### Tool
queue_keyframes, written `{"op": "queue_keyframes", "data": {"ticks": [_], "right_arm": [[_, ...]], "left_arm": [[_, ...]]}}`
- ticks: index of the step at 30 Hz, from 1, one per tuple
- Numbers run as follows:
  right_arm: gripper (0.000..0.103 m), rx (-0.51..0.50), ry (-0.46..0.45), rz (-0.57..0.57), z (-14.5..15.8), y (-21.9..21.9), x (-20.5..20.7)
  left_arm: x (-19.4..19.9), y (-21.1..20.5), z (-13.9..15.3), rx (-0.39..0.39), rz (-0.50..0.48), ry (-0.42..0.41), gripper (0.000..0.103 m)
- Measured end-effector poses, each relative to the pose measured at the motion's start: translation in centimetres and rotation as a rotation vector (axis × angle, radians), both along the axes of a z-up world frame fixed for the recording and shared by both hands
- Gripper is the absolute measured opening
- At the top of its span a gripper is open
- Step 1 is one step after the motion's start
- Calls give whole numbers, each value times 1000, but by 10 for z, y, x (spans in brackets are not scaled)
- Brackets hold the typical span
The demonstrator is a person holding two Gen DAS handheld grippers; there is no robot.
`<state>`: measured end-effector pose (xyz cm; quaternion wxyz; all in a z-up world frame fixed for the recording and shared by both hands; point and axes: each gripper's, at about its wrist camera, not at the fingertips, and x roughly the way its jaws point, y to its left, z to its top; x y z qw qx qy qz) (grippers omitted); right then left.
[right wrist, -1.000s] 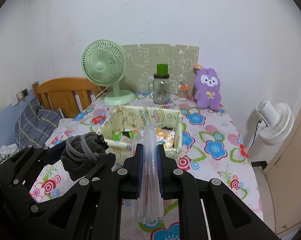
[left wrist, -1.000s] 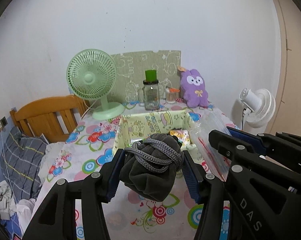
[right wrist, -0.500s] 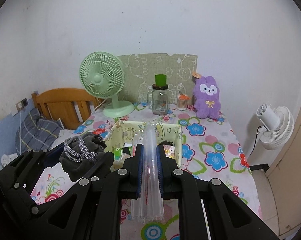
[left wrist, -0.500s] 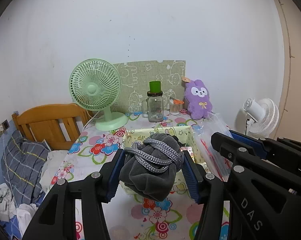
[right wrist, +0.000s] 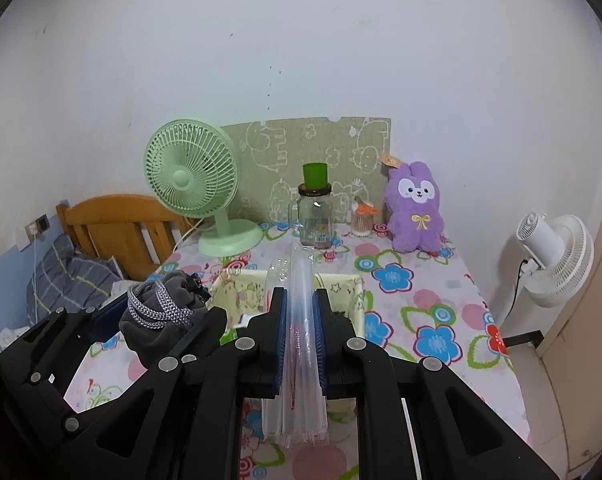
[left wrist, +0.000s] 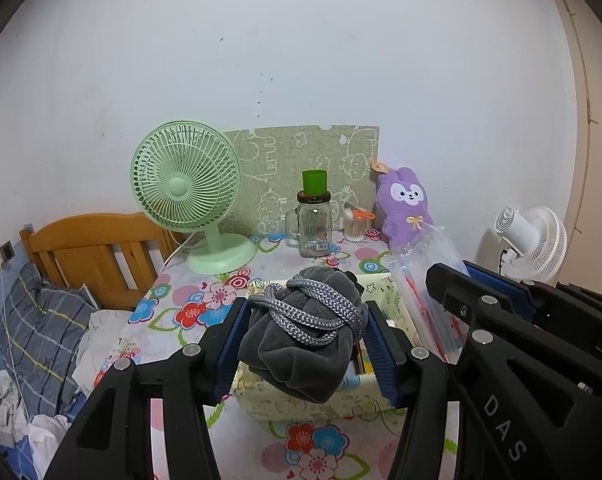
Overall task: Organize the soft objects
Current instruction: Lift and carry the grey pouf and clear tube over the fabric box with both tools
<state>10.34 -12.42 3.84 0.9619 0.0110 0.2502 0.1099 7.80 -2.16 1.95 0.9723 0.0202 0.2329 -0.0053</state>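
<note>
A grey drawstring pouch (left wrist: 301, 332) wrapped in braided cord is pinched by the left claw (left wrist: 306, 344) above the yellow fabric box (left wrist: 325, 404) near the tabletop's (right wrist: 433, 312) front edge. A clear plastic bag (right wrist: 301, 344) is clamped flat in the right claw (right wrist: 301, 340). A purple plush rabbit (right wrist: 415, 208) is seated at the far edge.

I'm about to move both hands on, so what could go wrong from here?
1. The grey pouch bulges well below the left tool, gripped only by its sides; it might slip free.
2. The clear plastic bag in the right tool is thin and floppy, and its loose end could snag the yellow box.
3. The tools sit close together and could bump.
</note>
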Motion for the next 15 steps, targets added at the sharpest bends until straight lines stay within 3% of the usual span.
{"op": "queue_keyframes", "data": {"ticks": [15], "right_arm": [[15,29,-3,-4,-11,4,40]], "left_arm": [[38,5,-11,-6,32,9,58]]}}
